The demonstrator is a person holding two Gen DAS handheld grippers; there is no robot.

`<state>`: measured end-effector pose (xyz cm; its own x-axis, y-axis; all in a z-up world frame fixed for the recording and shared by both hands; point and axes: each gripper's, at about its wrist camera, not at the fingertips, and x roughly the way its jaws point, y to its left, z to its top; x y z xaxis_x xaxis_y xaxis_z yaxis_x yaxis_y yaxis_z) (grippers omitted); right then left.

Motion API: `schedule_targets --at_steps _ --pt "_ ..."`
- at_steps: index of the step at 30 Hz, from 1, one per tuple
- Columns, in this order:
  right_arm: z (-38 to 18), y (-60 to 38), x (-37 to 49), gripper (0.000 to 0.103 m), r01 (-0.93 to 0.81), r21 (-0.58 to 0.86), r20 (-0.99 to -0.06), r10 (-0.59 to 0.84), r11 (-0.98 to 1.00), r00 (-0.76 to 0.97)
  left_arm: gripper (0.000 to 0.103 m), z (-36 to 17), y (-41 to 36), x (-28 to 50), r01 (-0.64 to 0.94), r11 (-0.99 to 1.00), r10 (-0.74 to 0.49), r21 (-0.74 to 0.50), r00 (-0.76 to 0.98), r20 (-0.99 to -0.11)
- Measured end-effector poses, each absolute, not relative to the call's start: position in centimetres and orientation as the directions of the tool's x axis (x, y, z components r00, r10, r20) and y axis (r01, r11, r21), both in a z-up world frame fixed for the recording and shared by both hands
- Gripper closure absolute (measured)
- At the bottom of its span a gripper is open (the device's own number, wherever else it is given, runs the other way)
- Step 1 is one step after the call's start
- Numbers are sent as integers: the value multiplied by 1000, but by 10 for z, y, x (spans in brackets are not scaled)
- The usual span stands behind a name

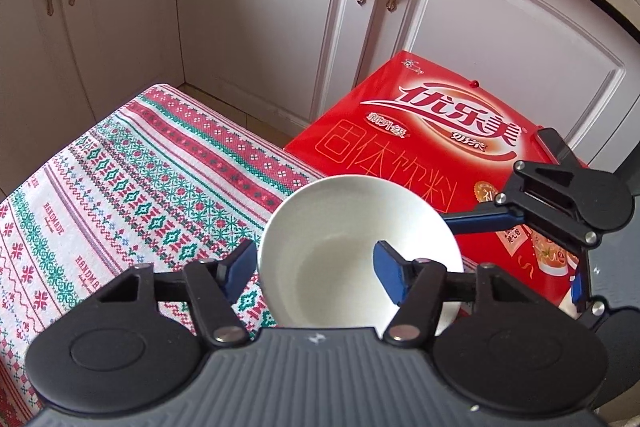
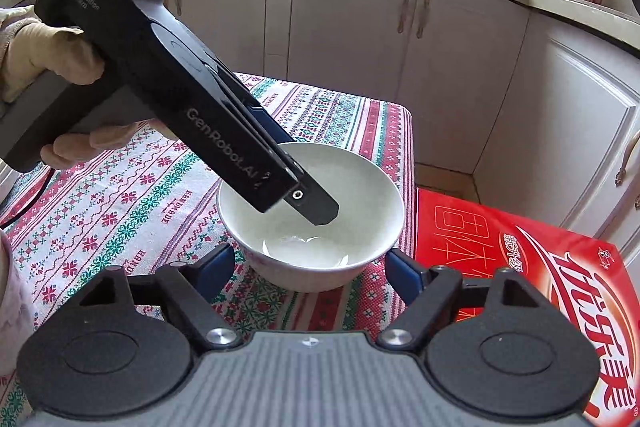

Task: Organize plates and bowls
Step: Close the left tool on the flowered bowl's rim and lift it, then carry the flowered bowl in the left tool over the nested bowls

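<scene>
The left claw [image 1: 316, 269] is gripping the white bowl's [image 1: 352, 227] rim near the table [image 1: 120, 187] corner; the right claw [image 2: 310, 269] is standing open around it, beside white cupboards [image 1: 280, 27].

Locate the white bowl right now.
The white bowl sits near the patterned tablecloth's edge, next to the red box. The left gripper straddles its rim, one finger inside.

One white bowl [image 2: 310, 215] stood on one patterned cloth [image 2: 120, 195] over the surface. One red carton [image 2: 520, 267] lay beside it. Two grippers were in view: left gripper [image 1: 316, 267], right gripper [image 2: 310, 269]. One hand [image 2: 60, 67] showed.
</scene>
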<state>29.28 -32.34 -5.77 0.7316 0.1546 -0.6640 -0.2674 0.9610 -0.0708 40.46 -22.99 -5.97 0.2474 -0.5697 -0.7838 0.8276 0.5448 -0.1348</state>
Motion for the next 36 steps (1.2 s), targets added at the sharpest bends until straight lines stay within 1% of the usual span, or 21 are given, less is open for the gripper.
schedule_targets --at_steps 9,11,24,36 --pt "-59 -327 294 18 -262 -51 -659 164 964 734 44 -63 -234 408 831 538 -570 -142 235 -787" --pt "-59 -327 294 18 -263 -53 -659 164 963 734 46 -63 -235 408 831 539 -569 -140 237 -787" --pt "-55 -318 289 19 -250 -69 -658 144 966 739 46 -62 -231 402 823 553 -559 -126 255 -789" --pt "-31 -299 262 19 -269 -72 -640 162 960 751 46 -34 -207 371 811 575 -566 -107 299 -768"
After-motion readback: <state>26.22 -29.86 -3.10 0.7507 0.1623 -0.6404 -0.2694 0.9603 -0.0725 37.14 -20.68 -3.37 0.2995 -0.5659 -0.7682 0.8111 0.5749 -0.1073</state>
